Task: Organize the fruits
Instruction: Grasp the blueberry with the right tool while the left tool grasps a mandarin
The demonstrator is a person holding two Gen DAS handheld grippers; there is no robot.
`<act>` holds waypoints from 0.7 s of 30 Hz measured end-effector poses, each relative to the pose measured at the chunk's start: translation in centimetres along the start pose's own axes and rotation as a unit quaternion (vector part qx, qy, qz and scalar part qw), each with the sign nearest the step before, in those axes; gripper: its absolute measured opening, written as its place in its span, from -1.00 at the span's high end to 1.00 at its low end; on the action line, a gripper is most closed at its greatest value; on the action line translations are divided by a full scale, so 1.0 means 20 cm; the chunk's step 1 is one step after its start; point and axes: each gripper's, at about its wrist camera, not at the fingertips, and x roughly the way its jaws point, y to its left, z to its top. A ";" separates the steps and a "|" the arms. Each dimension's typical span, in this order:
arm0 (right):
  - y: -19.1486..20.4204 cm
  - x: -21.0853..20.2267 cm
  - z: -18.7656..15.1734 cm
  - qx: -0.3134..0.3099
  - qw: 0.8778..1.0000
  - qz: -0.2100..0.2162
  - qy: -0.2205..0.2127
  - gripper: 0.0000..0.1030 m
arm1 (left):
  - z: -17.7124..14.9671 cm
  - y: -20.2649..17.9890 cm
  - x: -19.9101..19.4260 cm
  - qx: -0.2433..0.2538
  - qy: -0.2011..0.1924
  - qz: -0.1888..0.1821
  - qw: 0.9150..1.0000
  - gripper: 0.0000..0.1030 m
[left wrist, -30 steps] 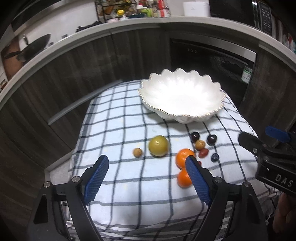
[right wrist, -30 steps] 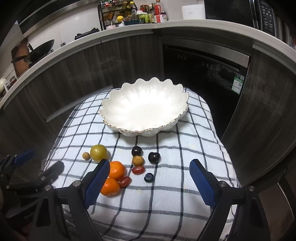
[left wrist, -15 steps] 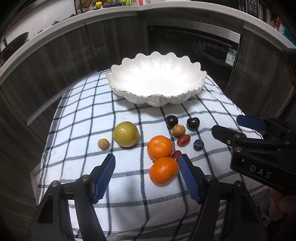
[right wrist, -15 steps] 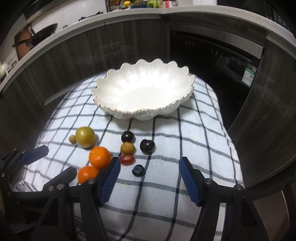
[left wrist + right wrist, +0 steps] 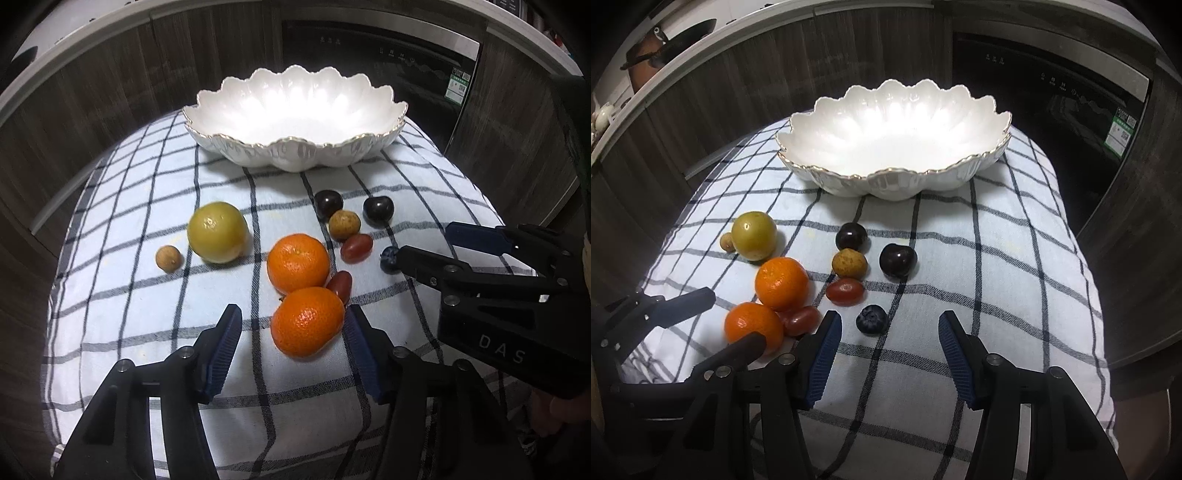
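Between the spread blue pads of the left hand-held gripper (image 5: 291, 347) sits the nearer orange (image 5: 307, 321), resting on the checked cloth (image 5: 122, 295); the right pad is at its skin, though contact cannot be confirmed, while the left pad stands well apart, so this hand-held gripper is released and grasps nothing. Just ahead of it, touching that fruit, lies the second orange (image 5: 297, 263), with a small red grape tomato (image 5: 339, 285) tucked against both on the right. Farther ahead and to the left are the yellow-green round fruit (image 5: 217, 232) and, beside it, a small brown longan (image 5: 168, 259).

Ahead of the right hand-held gripper (image 5: 890, 354), whose fingers are likewise spread and hold nothing, the blueberry (image 5: 872, 319) lies just beyond the fingertips, nearer the left pad. Beyond it come another red grape tomato (image 5: 845, 291), a tan round fruit (image 5: 849, 263) and two dark cherries (image 5: 898, 260), one on each side of the tan fruit's far end. In the left wrist view the right hand-held gripper's finger tip reaches to the blueberry.

Farthest ahead of both stands the white scalloped bowl (image 5: 295, 153) with a gilt rim, holding no fruit. The cloth covers the desk, and dark wood cabinet fronts (image 5: 110, 92) rise behind it.
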 end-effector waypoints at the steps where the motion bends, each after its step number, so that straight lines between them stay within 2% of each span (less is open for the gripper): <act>1: 0.00 0.01 0.00 0.000 1.000 0.002 0.002 -0.10 | 0.00 0.00 0.01 0.002 0.003 -0.002 1.000 -0.06; 7: 0.01 0.07 -0.01 -0.005 1.000 0.010 0.009 -0.08 | -0.01 -0.01 0.04 0.003 0.009 -0.016 1.000 0.10; 21: 0.02 0.16 -0.02 -0.008 0.999 0.019 0.025 0.37 | -0.02 0.00 0.04 -0.007 0.005 -0.033 0.999 0.18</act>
